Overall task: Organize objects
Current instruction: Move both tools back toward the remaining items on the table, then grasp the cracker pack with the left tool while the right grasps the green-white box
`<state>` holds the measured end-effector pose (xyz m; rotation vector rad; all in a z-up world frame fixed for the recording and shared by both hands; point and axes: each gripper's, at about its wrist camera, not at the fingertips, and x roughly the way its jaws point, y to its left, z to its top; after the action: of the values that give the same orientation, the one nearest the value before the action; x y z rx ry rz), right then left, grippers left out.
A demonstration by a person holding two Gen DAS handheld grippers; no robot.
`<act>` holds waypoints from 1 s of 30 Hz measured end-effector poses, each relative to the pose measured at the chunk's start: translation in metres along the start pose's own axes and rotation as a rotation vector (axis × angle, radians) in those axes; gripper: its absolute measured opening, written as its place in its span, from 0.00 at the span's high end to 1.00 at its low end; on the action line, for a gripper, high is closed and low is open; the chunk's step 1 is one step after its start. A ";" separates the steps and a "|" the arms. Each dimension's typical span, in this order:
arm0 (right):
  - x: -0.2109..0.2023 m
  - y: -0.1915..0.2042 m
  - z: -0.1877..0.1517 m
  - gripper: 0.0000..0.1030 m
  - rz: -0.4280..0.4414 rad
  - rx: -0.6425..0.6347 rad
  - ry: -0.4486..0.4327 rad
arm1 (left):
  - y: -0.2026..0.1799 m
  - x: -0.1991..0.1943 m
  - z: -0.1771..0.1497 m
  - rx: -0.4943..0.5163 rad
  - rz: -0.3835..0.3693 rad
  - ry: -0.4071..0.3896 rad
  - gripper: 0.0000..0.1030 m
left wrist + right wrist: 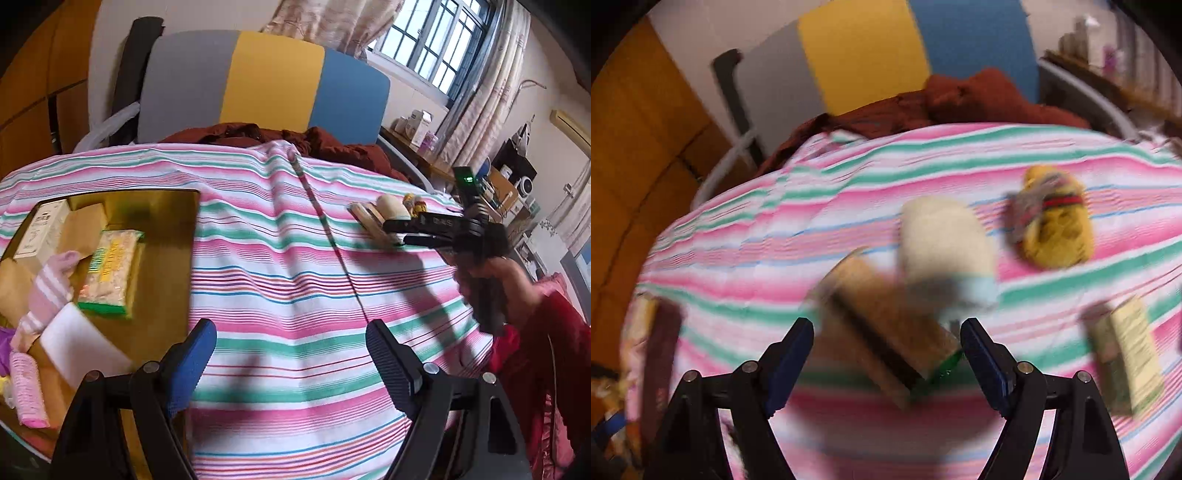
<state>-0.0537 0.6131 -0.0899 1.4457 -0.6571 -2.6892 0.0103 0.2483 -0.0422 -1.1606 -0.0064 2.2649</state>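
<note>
The surface is a bed covered by a striped sheet (280, 258); it is soft and yields under load, so anything pressed against it sinks rather than resisting.

At the left edge of the bed, an open cardboard box (162, 236) already holds a green-and-yellow packet (110, 273), a white carton (46, 229), a white foam block (77, 339) and a pink striped sock (50, 291). The box appears to be the collection point.

Items still loose lie in a group on the right part of the sheet:
- A wooden brush (882, 332), flat with a dark band along one side. Judged stiff and light; grip across its narrow width near the middle, where the long sides run parallel.
- A cream rolled cloth (942, 243), touching the brush at its far end. Judged soft and compressible; grip deep around the middle of the roll.
- A yellow knitted item (1052, 229), set apart to the right. Soft, likely to deform.
- A pale yellow packet (1126, 347), near the right edge; the view is too blurred to identify it further.

The right gripper (886, 350) stands open over the brush, holding nothing. The left gripper (291, 354) is open and empty above bare sheet beside the box
</note>
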 end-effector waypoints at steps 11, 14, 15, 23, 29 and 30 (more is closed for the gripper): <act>-0.087 -0.022 -0.022 0.13 -0.407 -0.115 -0.204 | -0.039 0.034 0.006 0.063 -0.039 0.062 0.18; -0.083 -0.054 -0.014 0.12 -0.574 -0.119 -0.199 | -0.048 0.043 0.011 0.075 -0.054 0.078 0.18; -0.081 -0.064 -0.014 0.12 -0.572 -0.098 -0.195 | -0.052 0.047 0.013 0.083 -0.052 0.083 0.18; -0.044 -0.119 -0.016 0.41 -0.486 0.116 -0.025 | -0.084 0.088 0.044 0.132 -0.032 0.092 0.18; -0.036 -0.094 -0.017 0.71 -0.448 0.040 0.007 | -0.118 0.138 0.074 0.156 0.020 0.114 0.18; -0.036 -0.093 -0.017 0.71 -0.431 0.045 0.009 | -0.121 0.145 0.079 0.150 0.026 0.120 0.18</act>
<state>-0.0030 0.6990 -0.1043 1.7908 -0.4483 -2.9883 -0.0528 0.4411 -0.0693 -1.2194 0.2234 2.1738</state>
